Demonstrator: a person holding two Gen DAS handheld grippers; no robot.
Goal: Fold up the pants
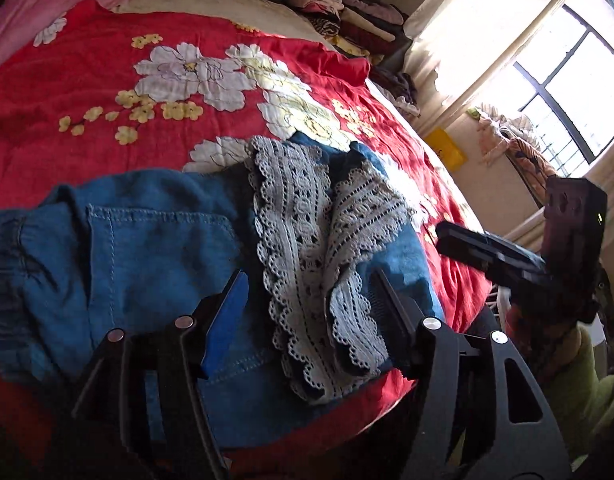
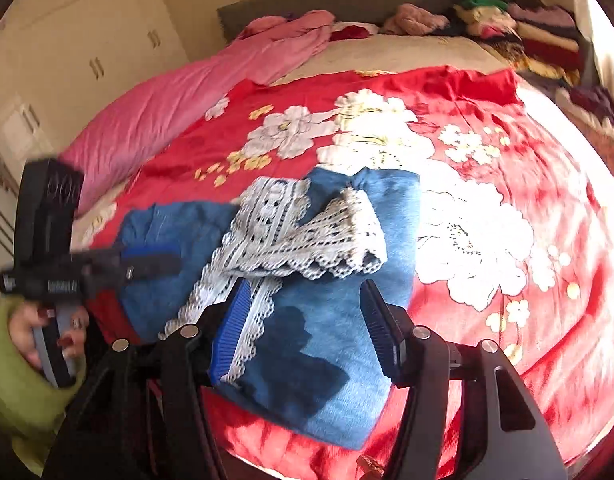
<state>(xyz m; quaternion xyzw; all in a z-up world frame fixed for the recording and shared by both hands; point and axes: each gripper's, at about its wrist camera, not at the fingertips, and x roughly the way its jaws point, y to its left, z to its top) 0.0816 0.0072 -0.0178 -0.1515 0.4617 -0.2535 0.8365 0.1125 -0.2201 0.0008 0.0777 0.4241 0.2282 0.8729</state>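
Blue denim pants [image 1: 155,264] lie folded over on the red flowered bedspread [image 1: 107,80], their white lace leg hems [image 1: 303,248] doubled back on top. My left gripper [image 1: 311,292] hovers open just above the lace, holding nothing. In the right wrist view the pants [image 2: 327,340] and lace hems [image 2: 299,232] lie below my right gripper [image 2: 307,304], open and empty. The right gripper also shows in the left wrist view [image 1: 507,256], off the bed's right edge. The left gripper shows in the right wrist view [image 2: 147,264] over the waist end.
A pink quilt [image 2: 195,96] lies along the bed's left side. Stacks of folded clothes [image 2: 527,36] sit at the headboard corner. A bright window [image 1: 567,80] and clothes on a rack [image 1: 515,140] stand right of the bed. A wardrobe [image 2: 67,40] stands at left.
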